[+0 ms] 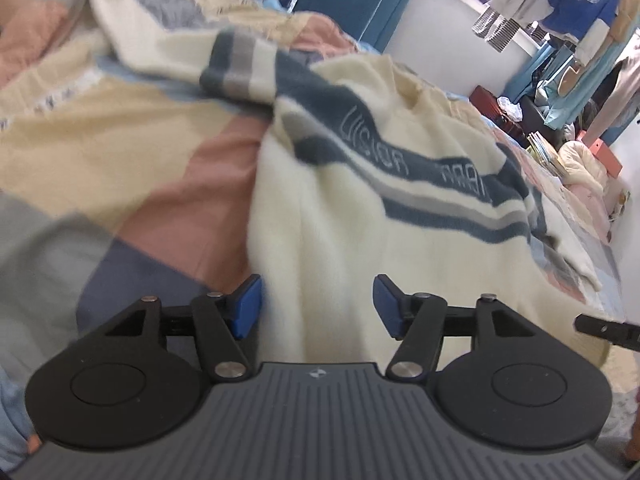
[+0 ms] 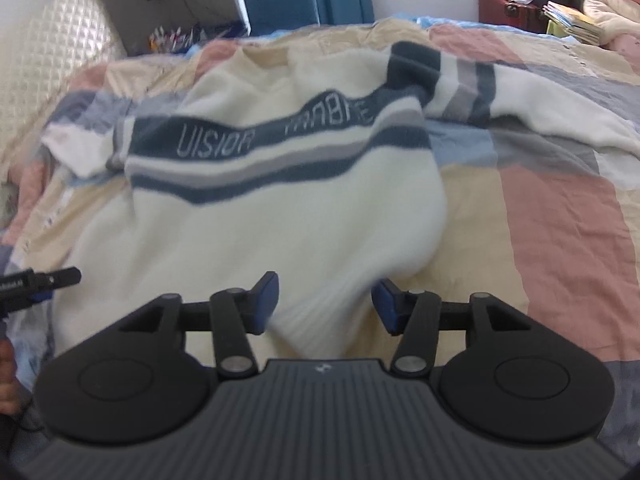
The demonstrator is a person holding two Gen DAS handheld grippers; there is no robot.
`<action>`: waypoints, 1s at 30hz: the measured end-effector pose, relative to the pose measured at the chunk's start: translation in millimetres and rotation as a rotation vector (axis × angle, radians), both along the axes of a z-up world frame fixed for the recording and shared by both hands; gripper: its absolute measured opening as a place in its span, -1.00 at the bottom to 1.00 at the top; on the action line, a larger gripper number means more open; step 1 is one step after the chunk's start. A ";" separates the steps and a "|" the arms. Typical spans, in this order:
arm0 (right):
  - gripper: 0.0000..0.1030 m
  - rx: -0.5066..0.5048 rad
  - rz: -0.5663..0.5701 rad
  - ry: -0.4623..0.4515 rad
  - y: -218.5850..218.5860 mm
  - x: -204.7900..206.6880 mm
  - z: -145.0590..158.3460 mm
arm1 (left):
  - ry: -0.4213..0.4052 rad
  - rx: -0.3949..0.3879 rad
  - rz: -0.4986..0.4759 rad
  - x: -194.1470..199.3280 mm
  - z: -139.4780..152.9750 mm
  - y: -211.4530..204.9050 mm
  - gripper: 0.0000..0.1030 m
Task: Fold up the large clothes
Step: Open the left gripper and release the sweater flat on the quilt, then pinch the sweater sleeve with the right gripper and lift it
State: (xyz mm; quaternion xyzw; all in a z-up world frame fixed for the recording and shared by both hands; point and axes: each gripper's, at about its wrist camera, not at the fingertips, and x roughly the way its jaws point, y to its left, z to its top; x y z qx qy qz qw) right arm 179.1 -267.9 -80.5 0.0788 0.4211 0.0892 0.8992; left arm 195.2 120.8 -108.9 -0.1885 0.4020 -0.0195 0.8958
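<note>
Left hand-held gripper (image 1: pixel 317 306), right hand-held gripper (image 2: pixel 324 302): black linkages, blue pads, silver pivot screws, ribbed grey body.

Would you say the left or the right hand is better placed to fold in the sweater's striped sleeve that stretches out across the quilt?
Probably the right. In its view the striped sleeve stretches away on its own side, while the left gripper hangs open over the sweater body. The right gripper is open too.

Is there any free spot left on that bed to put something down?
Yes. The patchwork quilt lies bare right of the cream sweater's body, below its outstretched sleeve. Another bare stretch lies left of the sweater in the left view. The far corner by the books and heaped bedding looks crowded.
</note>
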 end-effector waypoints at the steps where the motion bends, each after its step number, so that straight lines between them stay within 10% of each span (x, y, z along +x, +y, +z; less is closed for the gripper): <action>1: 0.05 0.010 -0.022 -0.015 -0.7 -0.4 3.1 | -0.023 0.027 -0.009 2.2 5.7 -3.5 0.29; 13: 0.05 -0.003 -0.029 -0.240 45.5 26.8 15.2 | -0.194 0.131 -0.133 48.6 24.5 -34.5 0.39; 20: 0.05 -0.022 -0.071 -0.086 57.8 66.9 -55.3 | -0.141 0.226 -0.169 79.6 -28.9 -43.8 0.39; 24: 0.04 0.128 -0.122 0.090 40.8 86.0 -86.0 | -0.044 0.259 -0.182 96.6 -59.9 -42.7 0.39; 30: 0.04 0.172 -0.169 0.012 8.8 99.8 -58.0 | -0.011 0.248 -0.178 102.5 -70.0 -40.2 0.41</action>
